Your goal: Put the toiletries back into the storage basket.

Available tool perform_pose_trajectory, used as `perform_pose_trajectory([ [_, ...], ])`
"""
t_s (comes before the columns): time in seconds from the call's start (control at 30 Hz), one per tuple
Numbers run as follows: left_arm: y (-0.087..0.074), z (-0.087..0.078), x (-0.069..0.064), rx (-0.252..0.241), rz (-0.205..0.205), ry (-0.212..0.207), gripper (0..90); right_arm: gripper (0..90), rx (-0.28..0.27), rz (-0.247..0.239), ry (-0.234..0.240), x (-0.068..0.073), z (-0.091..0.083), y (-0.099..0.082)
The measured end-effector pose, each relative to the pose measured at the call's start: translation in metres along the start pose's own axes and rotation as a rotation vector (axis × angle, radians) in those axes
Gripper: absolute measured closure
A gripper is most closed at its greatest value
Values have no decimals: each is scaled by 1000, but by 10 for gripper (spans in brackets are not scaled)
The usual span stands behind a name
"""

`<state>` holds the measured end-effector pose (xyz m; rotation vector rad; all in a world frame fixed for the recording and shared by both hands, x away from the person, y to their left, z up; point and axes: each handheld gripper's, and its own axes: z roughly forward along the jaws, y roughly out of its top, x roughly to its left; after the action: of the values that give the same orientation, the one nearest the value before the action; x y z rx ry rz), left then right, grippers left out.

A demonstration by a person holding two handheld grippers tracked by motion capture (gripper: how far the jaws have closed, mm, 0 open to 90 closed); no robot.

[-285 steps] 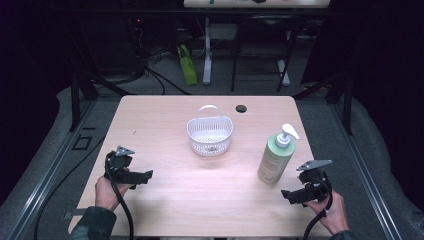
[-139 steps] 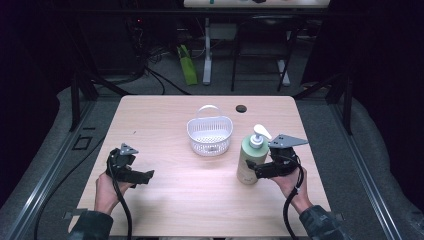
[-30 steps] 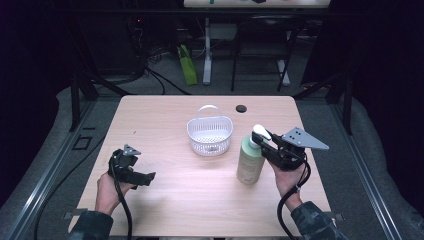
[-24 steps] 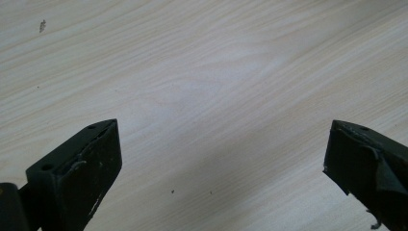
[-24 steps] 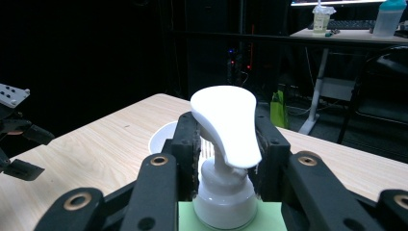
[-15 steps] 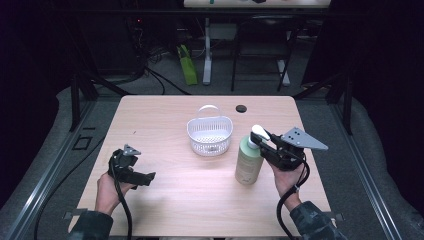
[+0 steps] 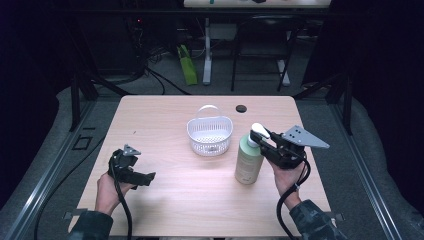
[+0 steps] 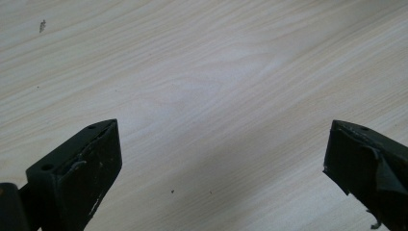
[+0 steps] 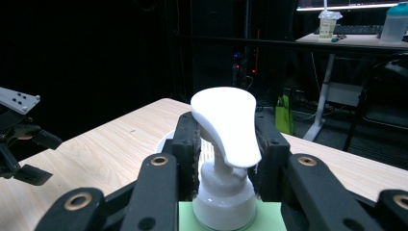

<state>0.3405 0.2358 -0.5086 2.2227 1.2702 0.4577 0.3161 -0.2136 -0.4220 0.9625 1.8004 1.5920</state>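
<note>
The wooden table (image 7: 165, 115) carries everything here, and the white slotted basket (image 7: 210, 136) near its far middle serves as the landmark. Just to the right of the basket and a little nearer the person stands the pale green pump bottle (image 7: 248, 161), upright, apart from the basket with bare tabletop between them. A small dark round disc (image 7: 241, 108) lies beyond the basket, toward the far edge.

The right gripper (image 7: 263, 142) reaches in from the bottle's right side at neck height. In the right gripper view its jaws are clamped on the white pump collar (image 9: 224, 192), one on either side, with the pump head (image 9: 226, 122) rising between them. The left gripper (image 7: 131, 172) rests well to the left of the basket and nearer the person; its jaws stand wide over bare wood, holding nothing.

As a judgement: the grasp on the bottle looks done, and the bottle's base appears on or just at the table. What seems left is lifting it over the basket's rim, lowering it inside and letting go.
</note>
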Motion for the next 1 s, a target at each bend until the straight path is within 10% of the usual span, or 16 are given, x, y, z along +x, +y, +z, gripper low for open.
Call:
perform_pose_trajectory([
  [1.0, -1, 1, 0, 3, 1, 1, 0, 677, -24, 1, 17, -5, 0, 20],
])
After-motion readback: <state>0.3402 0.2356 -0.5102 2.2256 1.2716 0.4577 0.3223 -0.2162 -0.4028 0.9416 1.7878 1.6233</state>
